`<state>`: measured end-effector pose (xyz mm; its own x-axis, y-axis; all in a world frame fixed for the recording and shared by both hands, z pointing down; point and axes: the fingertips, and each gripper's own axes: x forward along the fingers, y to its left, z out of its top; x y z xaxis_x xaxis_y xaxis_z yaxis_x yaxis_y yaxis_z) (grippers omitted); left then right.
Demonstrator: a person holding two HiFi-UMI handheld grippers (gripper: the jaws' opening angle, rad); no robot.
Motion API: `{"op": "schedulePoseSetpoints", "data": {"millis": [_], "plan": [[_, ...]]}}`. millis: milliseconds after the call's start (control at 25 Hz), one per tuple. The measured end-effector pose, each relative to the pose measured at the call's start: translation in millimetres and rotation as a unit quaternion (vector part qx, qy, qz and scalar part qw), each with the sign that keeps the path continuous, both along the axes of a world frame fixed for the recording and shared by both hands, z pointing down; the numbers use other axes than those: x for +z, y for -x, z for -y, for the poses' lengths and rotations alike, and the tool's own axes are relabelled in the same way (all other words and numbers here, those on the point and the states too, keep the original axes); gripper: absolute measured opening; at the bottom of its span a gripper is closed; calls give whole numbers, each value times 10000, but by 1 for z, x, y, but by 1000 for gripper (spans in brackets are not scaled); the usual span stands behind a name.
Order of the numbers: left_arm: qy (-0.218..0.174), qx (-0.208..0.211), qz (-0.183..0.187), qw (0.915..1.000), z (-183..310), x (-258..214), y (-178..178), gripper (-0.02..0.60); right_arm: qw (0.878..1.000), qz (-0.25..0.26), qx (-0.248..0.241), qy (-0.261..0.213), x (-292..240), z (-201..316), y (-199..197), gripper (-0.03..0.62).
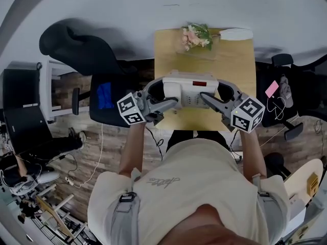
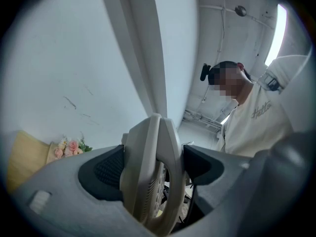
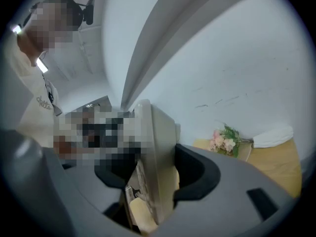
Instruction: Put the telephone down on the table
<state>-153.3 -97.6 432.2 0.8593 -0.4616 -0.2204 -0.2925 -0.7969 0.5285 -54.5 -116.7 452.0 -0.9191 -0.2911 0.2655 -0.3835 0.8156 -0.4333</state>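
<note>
A cream desk telephone point(image 1: 190, 89) with a small red display hangs above the near part of a light wooden table point(image 1: 239, 63). My left gripper point(image 1: 168, 100) is shut on its left side and my right gripper point(image 1: 210, 100) is shut on its right side. In the left gripper view the telephone point(image 2: 150, 174) stands edge-on, pinched between the dark pads of the left gripper point(image 2: 154, 169). In the right gripper view the telephone point(image 3: 157, 152) is likewise clamped edge-on in the right gripper point(image 3: 149, 174). I cannot tell whether the phone touches the table.
A bunch of pink flowers point(image 1: 195, 36) and a white object point(image 1: 236, 33) lie at the table's far edge by the wall. A black office chair point(image 1: 84, 50) stands to the left, and a pink item point(image 1: 272, 89) with cables lies to the right. The flowers point(image 3: 224, 141) also show in the right gripper view.
</note>
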Motion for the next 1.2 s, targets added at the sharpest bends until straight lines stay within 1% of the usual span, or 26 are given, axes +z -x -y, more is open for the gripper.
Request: {"op": "schedulePoseSetpoints", "data": {"millis": [240,480,640,800,1080,1200], "plan": [[463,-53,-13,9989,0,44,11,367,9991,-124,-94,385,43,0,12,230],[959,67,75,9953,8,98,0,367,9950,-117,-45,992,101,3,0,230],[1207,295,176,9921,18,125,-18,367,9930,-164,59,1164,127,10,-16,230],[1452,510,184,9879,25,144,-34,367,9914,-270,162,1274,143,16,-31,230],[1662,804,291,9824,45,166,-63,367,9872,-288,296,1540,165,31,-60,230],[1764,860,279,9802,53,174,-70,367,9852,-281,340,1656,174,36,-67,230]]}}
